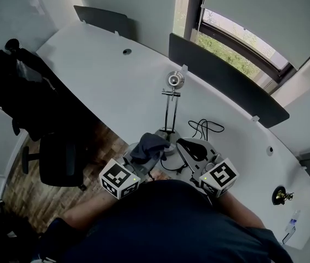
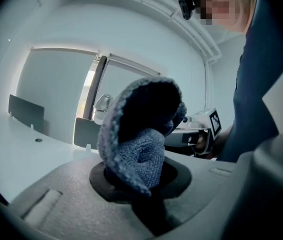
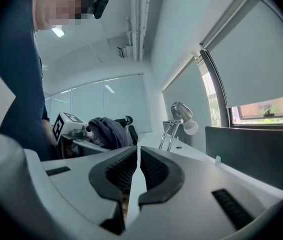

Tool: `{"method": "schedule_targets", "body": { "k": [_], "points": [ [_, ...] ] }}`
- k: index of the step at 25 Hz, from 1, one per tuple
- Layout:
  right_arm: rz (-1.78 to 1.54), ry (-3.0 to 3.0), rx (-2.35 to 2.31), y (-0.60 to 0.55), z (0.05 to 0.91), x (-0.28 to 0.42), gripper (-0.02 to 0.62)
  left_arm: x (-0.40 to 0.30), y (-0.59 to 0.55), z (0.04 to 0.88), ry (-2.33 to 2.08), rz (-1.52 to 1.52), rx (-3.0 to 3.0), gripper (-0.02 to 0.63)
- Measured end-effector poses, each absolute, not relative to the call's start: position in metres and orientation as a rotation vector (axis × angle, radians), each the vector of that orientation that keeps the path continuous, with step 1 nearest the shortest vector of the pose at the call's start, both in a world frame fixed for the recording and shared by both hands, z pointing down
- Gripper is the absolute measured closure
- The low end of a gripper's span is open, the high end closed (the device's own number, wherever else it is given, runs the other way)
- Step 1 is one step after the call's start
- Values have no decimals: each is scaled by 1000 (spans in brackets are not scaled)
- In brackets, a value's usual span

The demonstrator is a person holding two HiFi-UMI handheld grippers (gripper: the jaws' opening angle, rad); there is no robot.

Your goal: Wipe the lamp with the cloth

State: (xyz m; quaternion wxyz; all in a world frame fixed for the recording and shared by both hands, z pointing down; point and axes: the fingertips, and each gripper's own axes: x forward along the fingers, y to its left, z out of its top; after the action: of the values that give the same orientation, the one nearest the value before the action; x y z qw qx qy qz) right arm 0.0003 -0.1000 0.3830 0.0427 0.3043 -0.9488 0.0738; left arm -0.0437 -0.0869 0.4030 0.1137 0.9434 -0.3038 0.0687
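A chrome desk lamp (image 1: 171, 106) stands on the white desk (image 1: 105, 75), its round head (image 1: 174, 80) at the top; it also shows in the right gripper view as the lamp (image 3: 179, 118). My left gripper (image 1: 145, 153) is shut on a blue-grey cloth (image 1: 149, 144), just left of the lamp's base. The bunched cloth (image 2: 140, 134) fills the left gripper (image 2: 136, 180) jaws and hides most of the lamp behind it. My right gripper (image 1: 192, 148) sits right of the base. The right gripper (image 3: 137, 158) is shut with nothing between its ribbed pads.
A black cable (image 1: 205, 127) loops on the desk behind the right gripper. Dark divider panels (image 1: 229, 84) line the desk's far edge under the window. A black office chair with a jacket (image 1: 26, 89) stands at the left. A small black object (image 1: 280, 195) and a bottle (image 1: 292, 221) sit far right.
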Motion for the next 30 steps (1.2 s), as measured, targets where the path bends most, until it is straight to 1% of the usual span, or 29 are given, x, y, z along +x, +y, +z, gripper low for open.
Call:
{"method": "schedule_targets", "body": {
  "k": [6, 13, 30],
  "points": [
    [225, -2909, 859, -80, 390, -12, 582, -42, -85, 387, -894, 95, 2774, 529],
    [234, -2901, 809, -71, 399, -18, 584, -47, -86, 391, -953, 40, 2736, 529],
    [224, -2899, 768, -72, 398, -24, 584, -46, -85, 390, -931, 48, 2745, 529]
  ]
}}
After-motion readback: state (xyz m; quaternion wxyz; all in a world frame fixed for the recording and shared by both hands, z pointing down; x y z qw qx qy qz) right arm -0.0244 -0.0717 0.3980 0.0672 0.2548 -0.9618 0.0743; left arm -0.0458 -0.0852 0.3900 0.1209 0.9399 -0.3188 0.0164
